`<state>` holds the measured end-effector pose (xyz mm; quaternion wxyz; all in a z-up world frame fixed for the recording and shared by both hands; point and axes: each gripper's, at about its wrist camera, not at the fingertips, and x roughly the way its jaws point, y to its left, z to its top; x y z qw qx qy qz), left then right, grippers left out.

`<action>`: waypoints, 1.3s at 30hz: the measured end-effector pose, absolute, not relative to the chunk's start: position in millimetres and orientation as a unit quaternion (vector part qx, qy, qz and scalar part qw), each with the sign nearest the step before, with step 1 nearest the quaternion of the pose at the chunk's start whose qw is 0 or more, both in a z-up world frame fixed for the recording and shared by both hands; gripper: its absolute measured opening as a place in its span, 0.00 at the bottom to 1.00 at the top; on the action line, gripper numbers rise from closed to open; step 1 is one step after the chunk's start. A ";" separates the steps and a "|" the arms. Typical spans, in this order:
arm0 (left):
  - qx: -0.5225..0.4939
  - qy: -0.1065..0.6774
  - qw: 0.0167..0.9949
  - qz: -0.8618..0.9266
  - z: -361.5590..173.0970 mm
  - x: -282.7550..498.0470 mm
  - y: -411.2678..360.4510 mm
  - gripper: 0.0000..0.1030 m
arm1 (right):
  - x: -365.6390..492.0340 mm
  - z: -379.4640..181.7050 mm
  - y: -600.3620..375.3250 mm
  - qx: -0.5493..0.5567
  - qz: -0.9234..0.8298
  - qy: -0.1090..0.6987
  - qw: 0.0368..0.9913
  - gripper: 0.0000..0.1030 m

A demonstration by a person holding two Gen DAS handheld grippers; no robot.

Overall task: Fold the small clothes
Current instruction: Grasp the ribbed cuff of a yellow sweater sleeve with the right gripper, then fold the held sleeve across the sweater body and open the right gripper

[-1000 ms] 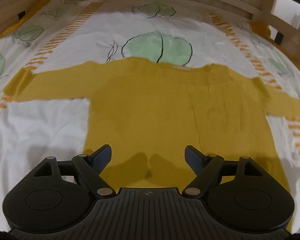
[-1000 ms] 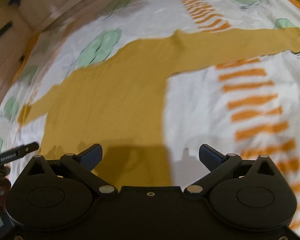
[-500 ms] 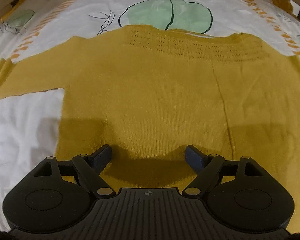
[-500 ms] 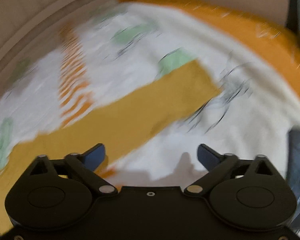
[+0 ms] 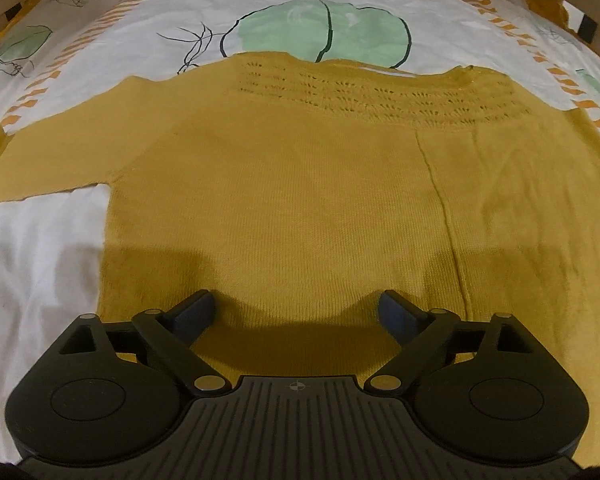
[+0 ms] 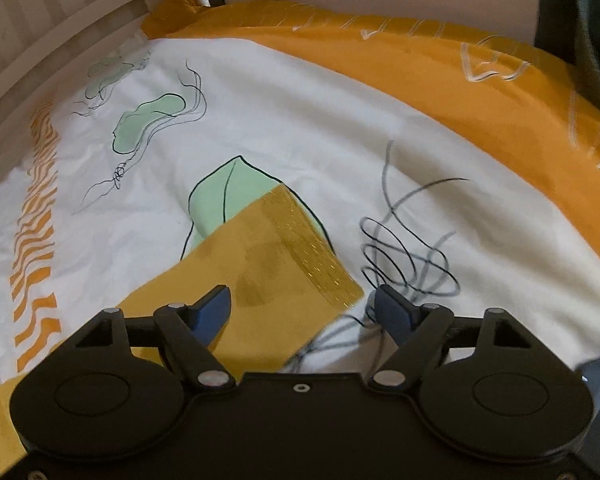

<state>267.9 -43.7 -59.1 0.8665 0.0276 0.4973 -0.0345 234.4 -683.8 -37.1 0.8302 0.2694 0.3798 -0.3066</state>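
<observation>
A small mustard-yellow knitted sweater [image 5: 300, 184] lies flat on the bed, both sleeves spread out sideways, neckline at the far side. My left gripper [image 5: 298, 312] is open and empty, low over the sweater's lower hem. In the right wrist view, the end of one sleeve [image 6: 276, 272] with its ribbed cuff [image 6: 312, 252] lies between the fingers of my right gripper [image 6: 302, 308], which is open and holds nothing.
The sweater lies on a white bed sheet [image 5: 40, 272] printed with green leaves and orange stripes. An orange blanket [image 6: 460, 80] runs along the far edge in the right wrist view. Wooden bed rails [image 6: 60, 20] border the mattress.
My left gripper moved forward and lower over the sweater's body. My right gripper swung right along the sleeve, from the body out to the cuff. Both stayed open.
</observation>
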 end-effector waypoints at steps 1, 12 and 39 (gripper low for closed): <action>0.027 0.497 0.866 -0.035 -59.2 268.0 -43.3 0.89 | 237.4 -38.4 -683.3 0.267 -0.305 0.378 0.832 0.73; 0.030 0.483 0.874 -0.044 -31.0 276.7 -41.9 0.68 | 246.4 6.6 -653.9 0.265 -0.244 0.352 0.864 0.16; -0.071 0.432 0.899 0.017 31.0 277.1 83.4 0.68 | 356.4 99.0 -220.1 0.255 0.130 0.357 0.889 0.16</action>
